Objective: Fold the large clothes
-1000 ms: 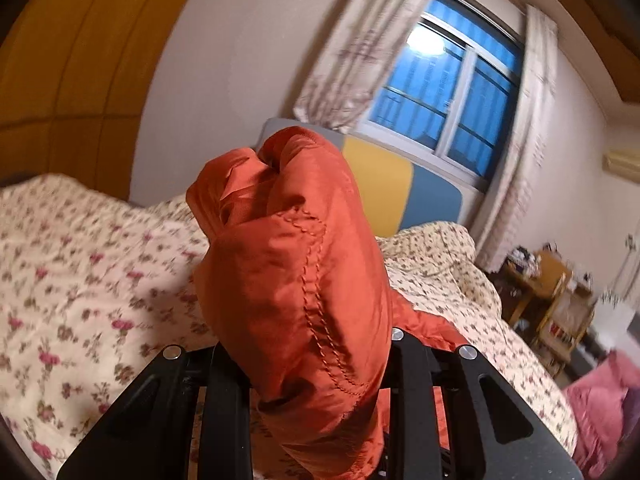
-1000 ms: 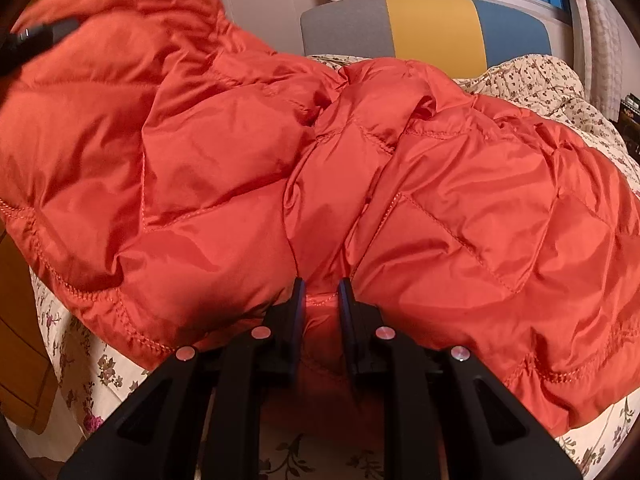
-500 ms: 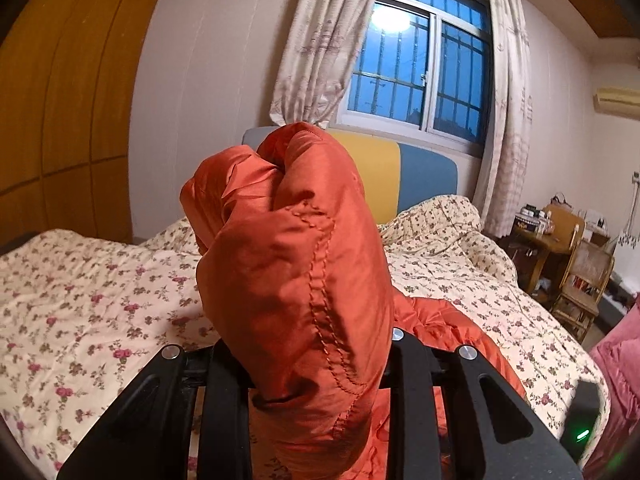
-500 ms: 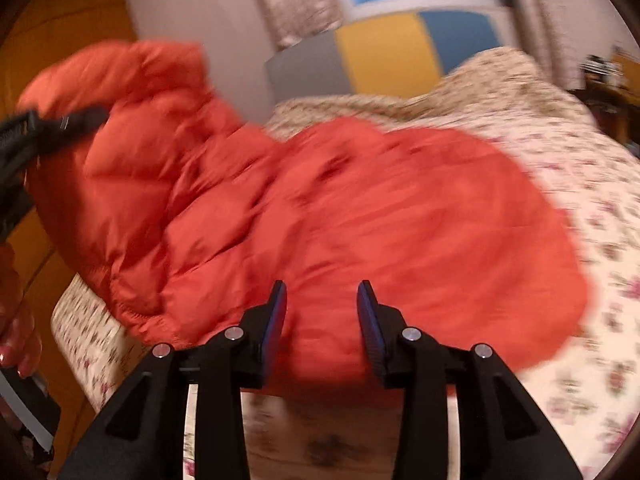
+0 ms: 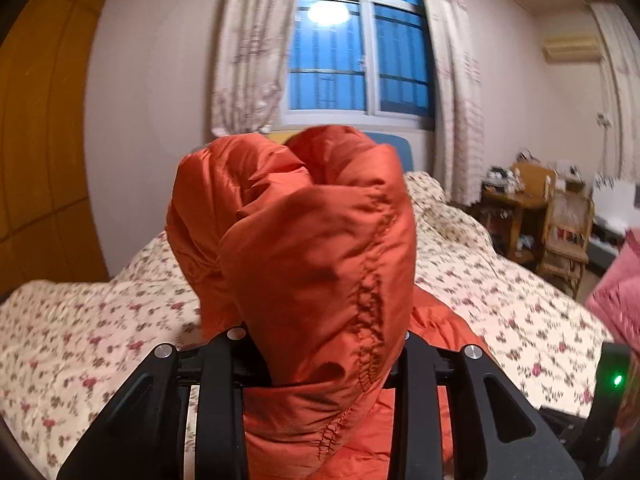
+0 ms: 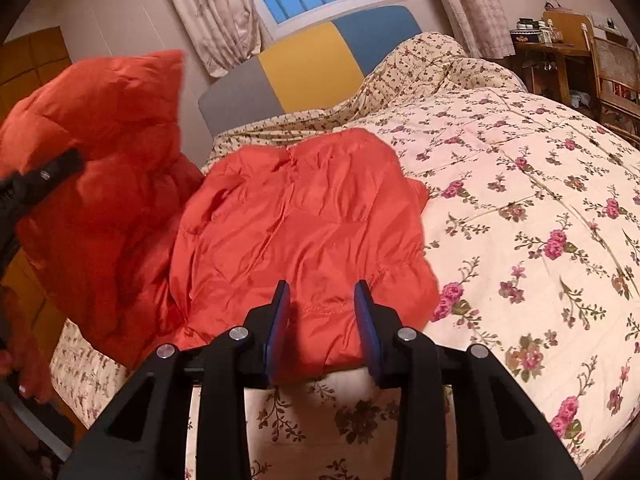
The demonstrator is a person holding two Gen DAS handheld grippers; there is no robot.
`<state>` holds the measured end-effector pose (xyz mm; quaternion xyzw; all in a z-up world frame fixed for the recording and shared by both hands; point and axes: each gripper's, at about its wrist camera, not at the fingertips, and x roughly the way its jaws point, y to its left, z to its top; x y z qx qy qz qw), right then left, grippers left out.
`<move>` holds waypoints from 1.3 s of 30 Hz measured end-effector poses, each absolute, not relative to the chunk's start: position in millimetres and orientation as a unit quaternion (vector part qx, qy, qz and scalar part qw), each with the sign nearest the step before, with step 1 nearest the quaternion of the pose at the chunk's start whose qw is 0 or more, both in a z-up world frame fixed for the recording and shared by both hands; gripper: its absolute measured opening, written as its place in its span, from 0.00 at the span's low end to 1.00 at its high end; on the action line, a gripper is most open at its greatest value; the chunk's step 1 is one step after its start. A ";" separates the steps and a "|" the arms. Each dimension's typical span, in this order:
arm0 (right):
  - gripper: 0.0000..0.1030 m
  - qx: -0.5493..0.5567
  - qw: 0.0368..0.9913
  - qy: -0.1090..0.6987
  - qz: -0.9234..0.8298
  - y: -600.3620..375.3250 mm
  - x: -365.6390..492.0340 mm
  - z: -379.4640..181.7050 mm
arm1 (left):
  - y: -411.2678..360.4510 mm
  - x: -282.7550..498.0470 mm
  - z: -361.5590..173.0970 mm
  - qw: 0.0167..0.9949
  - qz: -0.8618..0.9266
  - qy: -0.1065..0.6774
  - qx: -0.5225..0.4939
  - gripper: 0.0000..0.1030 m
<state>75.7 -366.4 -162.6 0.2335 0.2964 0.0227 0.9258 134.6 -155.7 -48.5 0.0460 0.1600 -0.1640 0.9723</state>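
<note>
An orange quilted down jacket [image 6: 304, 216] lies on the floral bed, its near hem by my right gripper [image 6: 323, 292]. That gripper is open and empty, its fingers just above the hem. My left gripper [image 5: 320, 344] is shut on a bunched part of the jacket [image 5: 312, 248] and holds it raised; the fabric hides its fingertips. In the right wrist view the left gripper [image 6: 44, 176] appears at the far left with the lifted jacket part [image 6: 100, 128] draped over it.
The bed carries a floral quilt [image 6: 520, 208] with a grey, yellow and blue headboard [image 6: 312, 68] behind. A wooden desk and chair [image 5: 560, 220] stand to the right. A wooden wardrobe [image 5: 40, 140] is on the left. A pink cloth [image 5: 616, 288] lies at the right edge.
My right gripper has opened, let go of the jacket hem and drawn back; that part now lies flat on the bed. My left gripper still holds its bunch and has swung its view.
</note>
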 end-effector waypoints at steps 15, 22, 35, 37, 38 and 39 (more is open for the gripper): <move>0.36 0.282 0.916 0.287 -0.003 -413.4 43.8 -162.9 | -228.9 126.4 -120.5 0.938 -0.245 0.167 0.180 0.39; 0.36 0.296 0.917 0.267 0.021 -424.6 37.0 -149.9 | -246.7 112.6 -158.1 0.907 -0.307 0.164 0.238 0.75; 0.07 0.304 0.883 0.334 0.128 -411.7 95.4 -133.9 | -241.0 107.0 -155.1 0.896 -0.345 0.163 0.227 0.78; 0.06 0.283 0.891 0.342 0.091 -414.7 96.2 -138.7 | -231.5 100.5 -149.2 0.891 -0.363 0.166 0.214 0.78; 0.05 0.277 0.892 0.350 0.075 -416.5 97.2 -147.0 | -226.1 98.5 -146.0 0.890 -0.370 0.167 0.208 0.78; 0.05 0.276 0.890 0.355 0.069 -417.4 99.1 -154.8 | -217.2 95.1 -141.1 0.890 -0.377 0.169 0.194 0.78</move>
